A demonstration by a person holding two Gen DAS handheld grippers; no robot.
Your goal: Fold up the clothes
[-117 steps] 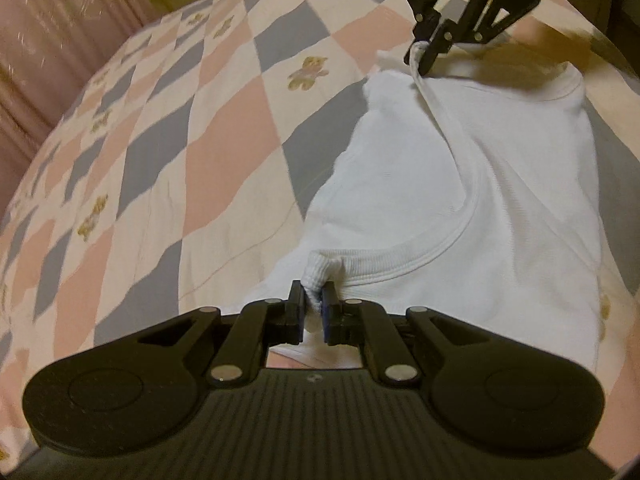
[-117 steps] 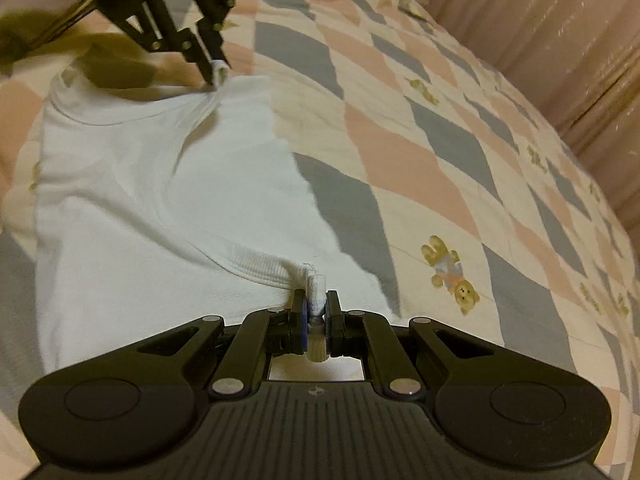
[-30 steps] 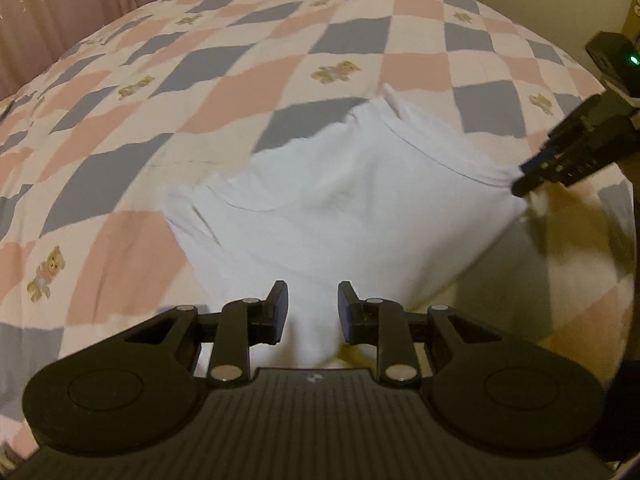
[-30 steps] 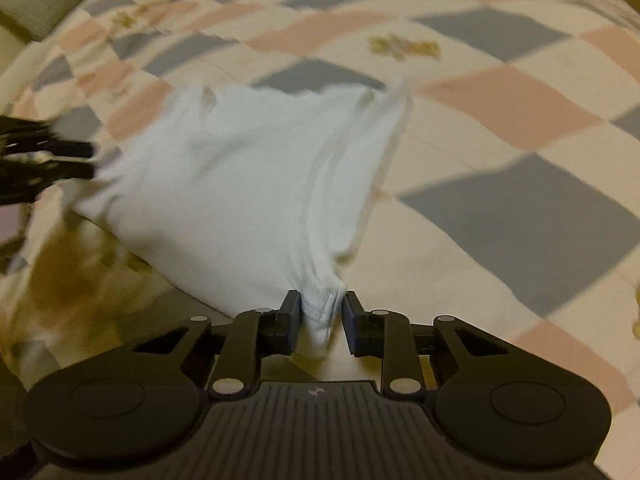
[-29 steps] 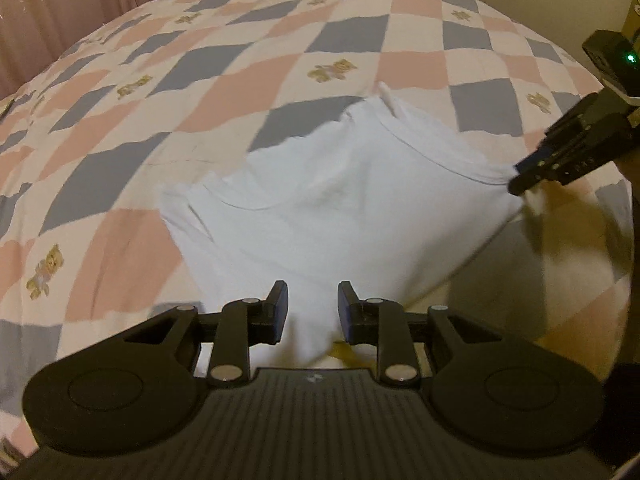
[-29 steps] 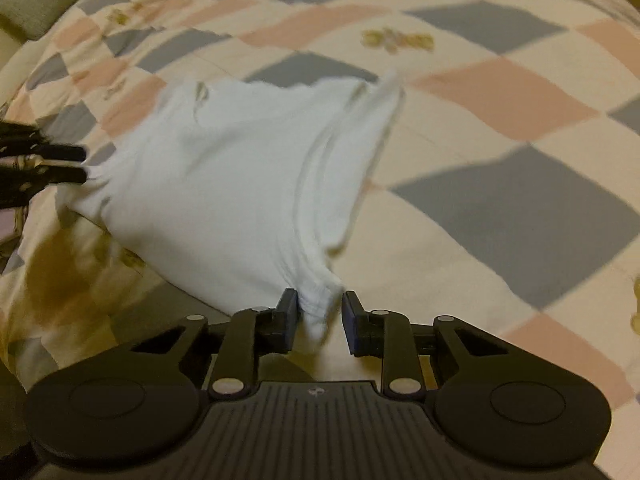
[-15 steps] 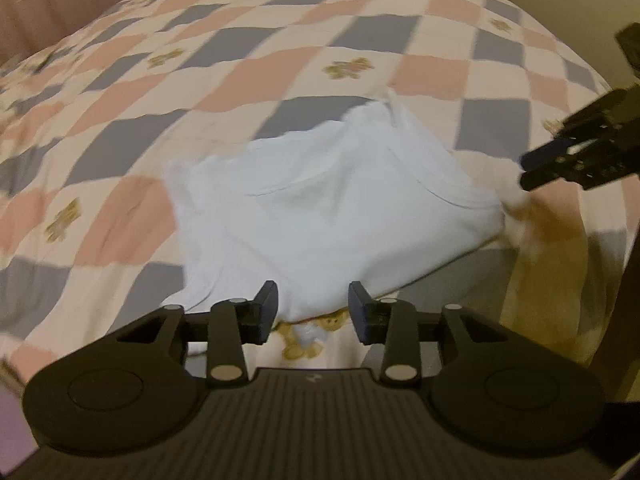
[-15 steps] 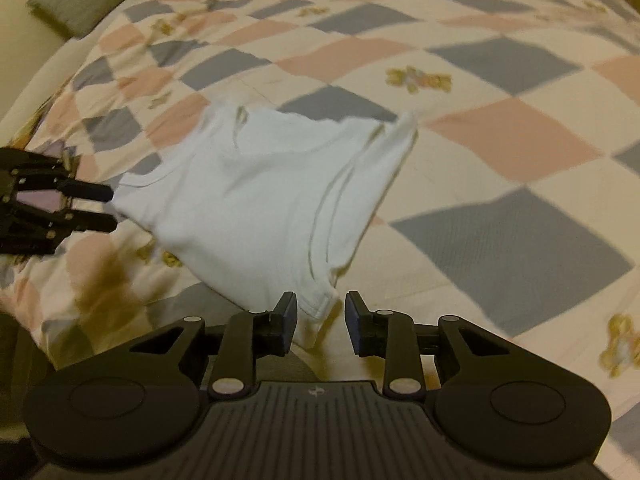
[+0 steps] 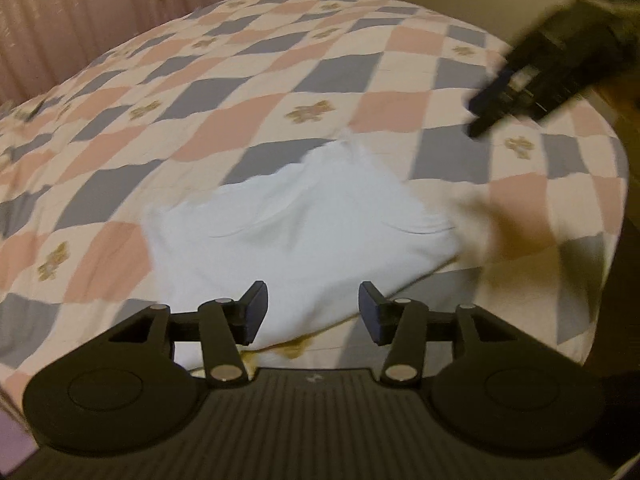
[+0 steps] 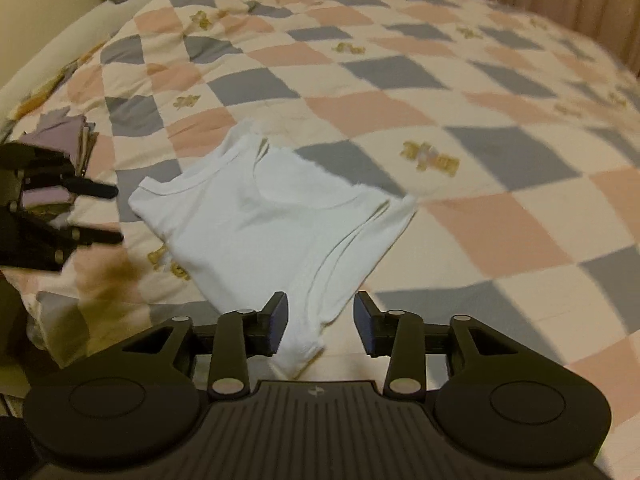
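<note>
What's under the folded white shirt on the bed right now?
The folded white cotton shirt lies on the pink-and-grey checked quilt; a teddy-bear print peeks out at its edge. Anything beneath its middle is covered.

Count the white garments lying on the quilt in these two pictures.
1: a white shirt lies folded on the checked quilt, near its edge. A folded purple pile at the left is not white; more may be hidden.

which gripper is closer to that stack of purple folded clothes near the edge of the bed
Left. In the right wrist view the left gripper overlaps the purple stack at the bed's edge. The right gripper sits across the white shirt from it. Both have just opened, holding nothing.
</note>
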